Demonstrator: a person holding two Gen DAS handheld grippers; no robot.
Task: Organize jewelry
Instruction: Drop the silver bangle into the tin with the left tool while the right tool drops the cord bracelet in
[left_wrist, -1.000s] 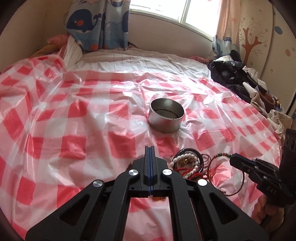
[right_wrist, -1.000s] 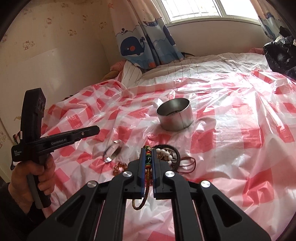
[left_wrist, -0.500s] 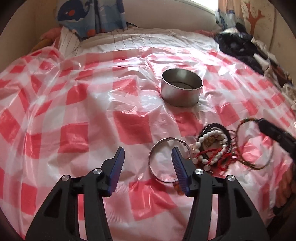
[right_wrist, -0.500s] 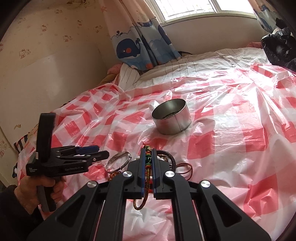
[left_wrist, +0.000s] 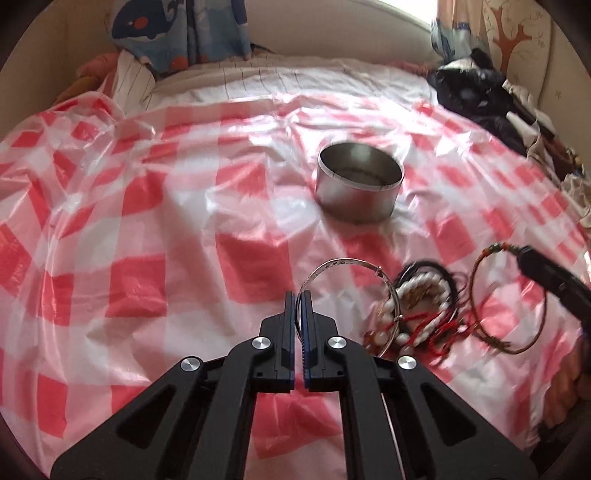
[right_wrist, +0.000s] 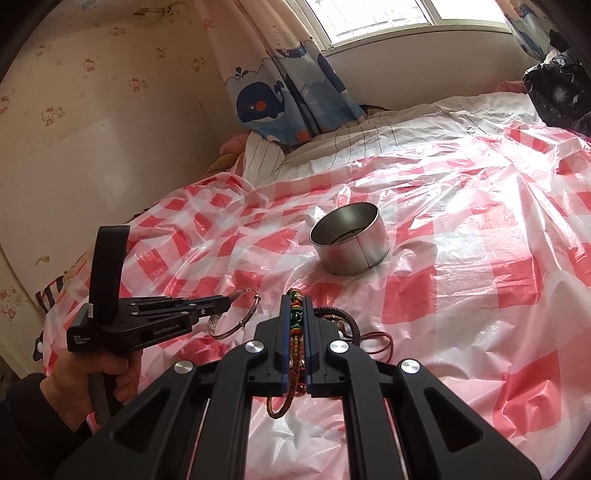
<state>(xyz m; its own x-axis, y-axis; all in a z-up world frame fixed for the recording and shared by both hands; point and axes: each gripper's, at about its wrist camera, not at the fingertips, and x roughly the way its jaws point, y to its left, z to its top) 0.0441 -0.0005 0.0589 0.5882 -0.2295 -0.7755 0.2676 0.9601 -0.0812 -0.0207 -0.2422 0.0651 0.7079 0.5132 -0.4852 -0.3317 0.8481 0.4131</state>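
Bright window daylight, glare, fisheye-warped edges

Checked plastic sheet (left_wrist: 184, 229) over bed; tin (left_wrist: 358, 184), apparently tangled bracelets (left_wrist: 421, 306).

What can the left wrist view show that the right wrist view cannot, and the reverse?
Only the left wrist view: the white bead bracelet in the pile, and dark clothes heaped at the bed's far right.

Only the right wrist view: the person's hand holding the left gripper, seen from the side.

Both: the metal tin, the silver bangle in the left gripper, the woven cord bracelet in the right gripper, and the checked plastic sheet.
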